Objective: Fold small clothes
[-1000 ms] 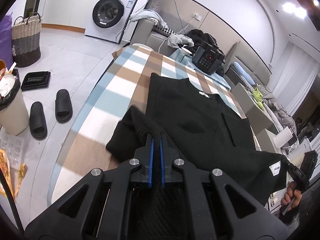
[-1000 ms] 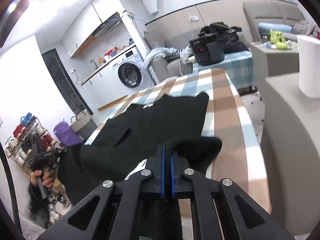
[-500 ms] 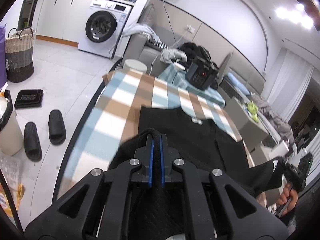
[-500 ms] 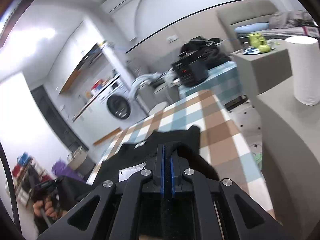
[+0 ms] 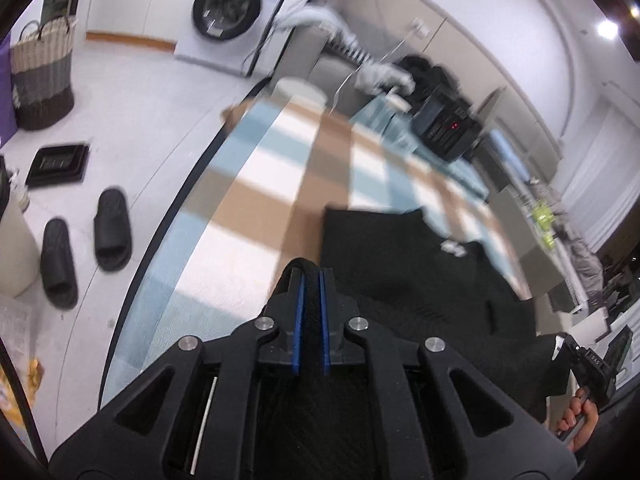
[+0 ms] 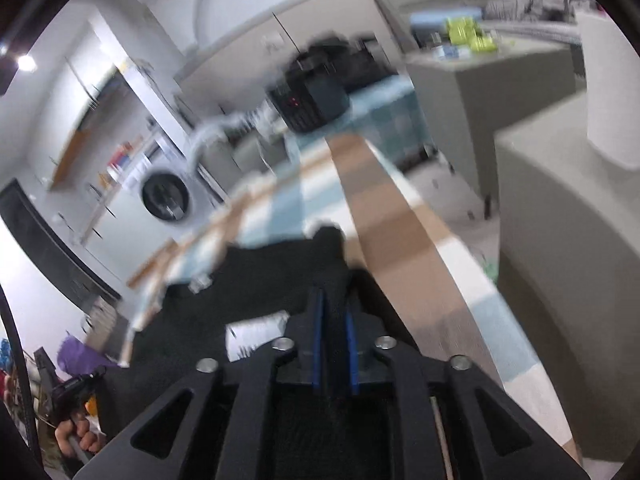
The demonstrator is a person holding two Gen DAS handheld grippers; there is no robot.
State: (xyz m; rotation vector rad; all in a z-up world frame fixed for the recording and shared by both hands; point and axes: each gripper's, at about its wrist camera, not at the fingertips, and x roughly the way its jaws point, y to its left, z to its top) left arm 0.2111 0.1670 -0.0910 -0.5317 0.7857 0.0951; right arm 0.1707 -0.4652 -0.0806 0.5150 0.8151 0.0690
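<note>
A black knit garment [image 5: 404, 280] lies on the checked tablecloth [image 5: 256, 200], its collar label [image 5: 454, 246] at the far side. My left gripper [image 5: 311, 276] is shut on a fold of its edge, which pokes up between the blue pads. In the right wrist view the same garment [image 6: 260, 276] shows a white care tag [image 6: 256, 332]. My right gripper [image 6: 333, 304] has its jaws opening, with black fabric still lying between the parted pads. Each gripper shows at the edge of the other's view, held by a hand [image 5: 580, 420].
A black machine [image 5: 444, 128] stands on the table's far end. Black slippers [image 5: 112, 232], a woven basket [image 5: 40, 76] and a washing machine [image 5: 228, 4] are on the floor to the left. A grey counter with a paper roll [image 6: 612, 92] stands right of the table.
Both grippers carried the garment's edge forward over its body toward the collar and sank lower. The right pads, pressed together before, now stand apart. The left stays clamped.
</note>
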